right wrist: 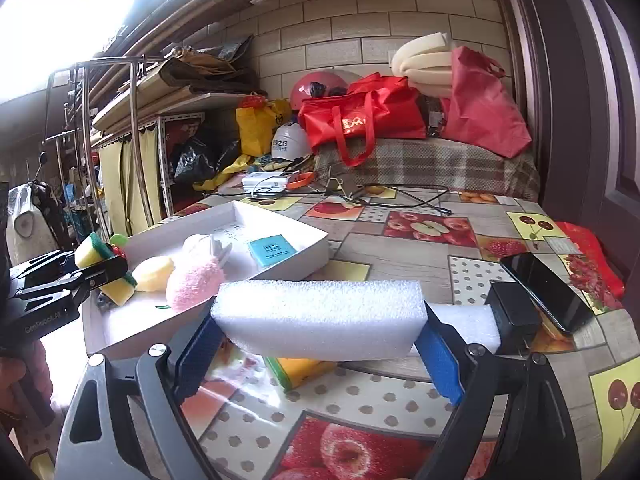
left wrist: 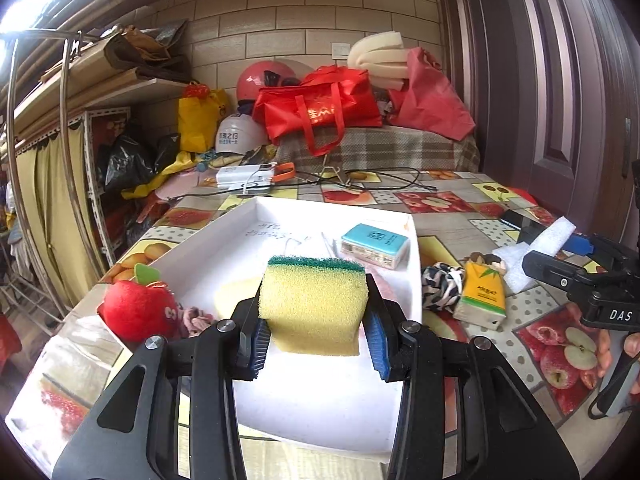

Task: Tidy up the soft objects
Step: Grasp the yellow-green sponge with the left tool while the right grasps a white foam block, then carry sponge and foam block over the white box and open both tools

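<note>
My left gripper (left wrist: 316, 344) is shut on a yellow sponge with a green scrub top (left wrist: 314, 304) and holds it above the near part of the white tray (left wrist: 412, 296). It also shows in the right wrist view (right wrist: 102, 272). My right gripper (right wrist: 320, 344) is shut on a white foam block (right wrist: 320, 316) above the table, right of the tray (right wrist: 308, 256). In the tray lie a pink plush toy (right wrist: 194, 284), a pale yellow sponge (right wrist: 154, 274) and a blue tissue pack (left wrist: 376, 244). A red plush apple (left wrist: 138, 310) sits at the tray's left edge.
A yellow tissue pack (left wrist: 482, 296) and a leopard-print scrunchie (left wrist: 442, 286) lie right of the tray. A black phone (right wrist: 546, 290) and a black block (right wrist: 514, 316) lie at the right. More white foam (right wrist: 466, 326) lies behind the block. Cables, red bags and helmets crowd the far side.
</note>
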